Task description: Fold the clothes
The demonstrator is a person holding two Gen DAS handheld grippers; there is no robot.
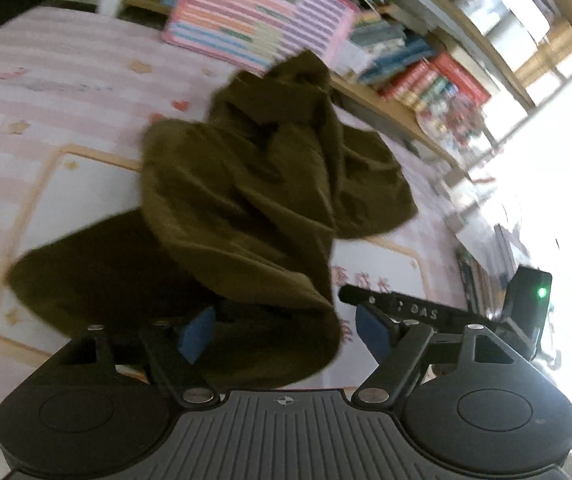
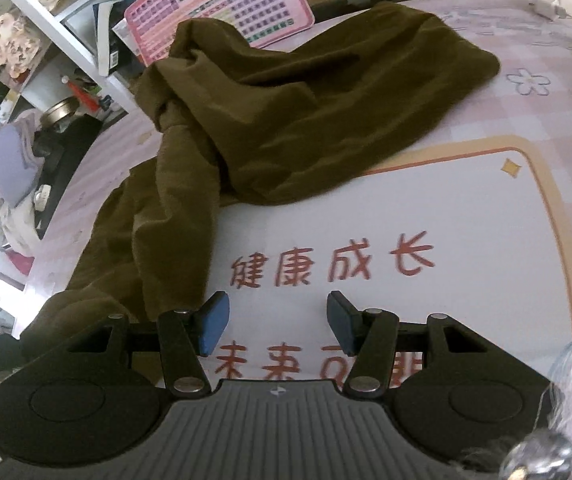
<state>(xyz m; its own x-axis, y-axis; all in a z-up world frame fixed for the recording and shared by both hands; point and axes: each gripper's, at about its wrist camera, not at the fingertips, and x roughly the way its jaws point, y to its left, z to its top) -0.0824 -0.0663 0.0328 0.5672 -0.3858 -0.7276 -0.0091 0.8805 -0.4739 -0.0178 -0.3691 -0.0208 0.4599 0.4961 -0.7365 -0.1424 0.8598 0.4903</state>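
An olive-brown garment (image 1: 246, 184) lies crumpled on the pink mat (image 1: 46, 80), with one long part trailing toward me. My left gripper (image 1: 286, 332) is open, and the near end of that cloth lies between its blue pads (image 1: 198, 334), covering part of the left one. In the right wrist view the same garment (image 2: 286, 112) spreads from back right to front left. My right gripper (image 2: 278, 324) is open over the white panel (image 2: 405, 208) with red characters. Nothing is between its fingers; the cloth's edge lies just beside its left pad (image 2: 214, 322).
A pink keyboard-style board (image 2: 222, 4) leans at the back edge of the mat. Shelves packed with books (image 1: 425, 76) stand behind and to the side. A black housing with a green light (image 1: 529, 300) sits close to the right of my left gripper.
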